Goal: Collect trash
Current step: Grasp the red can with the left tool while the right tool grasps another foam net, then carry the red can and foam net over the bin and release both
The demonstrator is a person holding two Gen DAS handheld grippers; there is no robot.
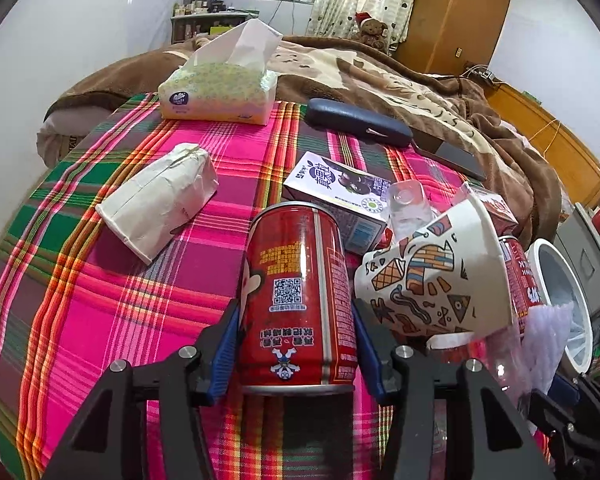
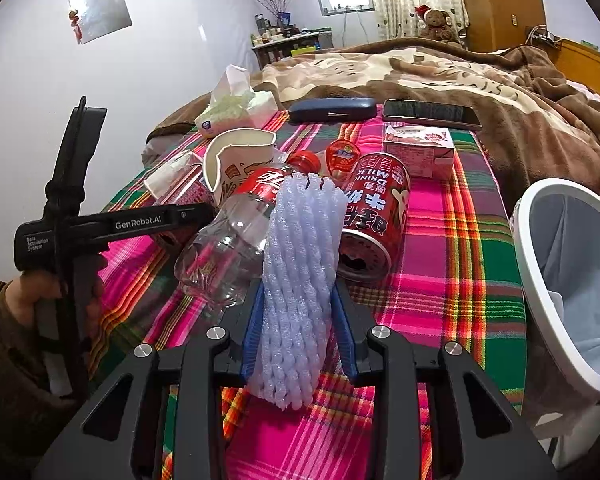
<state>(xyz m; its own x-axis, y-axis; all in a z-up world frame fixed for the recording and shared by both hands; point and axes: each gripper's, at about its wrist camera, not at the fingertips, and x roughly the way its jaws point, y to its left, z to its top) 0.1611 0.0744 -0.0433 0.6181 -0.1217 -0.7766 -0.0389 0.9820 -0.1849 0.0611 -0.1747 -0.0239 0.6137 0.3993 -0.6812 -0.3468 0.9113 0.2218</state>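
Note:
A red drink can [image 1: 296, 264] lies on the plaid tablecloth with its base toward the camera. My left gripper [image 1: 296, 308] is shut on it, both blue pads against its sides. In the right wrist view my right gripper [image 2: 299, 292] is shut on a pale lavender foam fruit net [image 2: 300, 240], which is squeezed between the pads and sticks out in front of and behind them. A clear plastic bottle [image 2: 236, 240] lies left of the net, and a second red milk can [image 2: 376, 208] lies right of it.
A white bin [image 2: 532, 280] with a liner stands off the table's right edge. On the cloth are a torn paper cup [image 1: 428, 276], a juice carton [image 1: 340, 196], a paper pack [image 1: 160, 204], a tissue pack [image 1: 220, 92], a glasses case [image 1: 356, 122] and a phone [image 2: 432, 114]. A bed lies behind.

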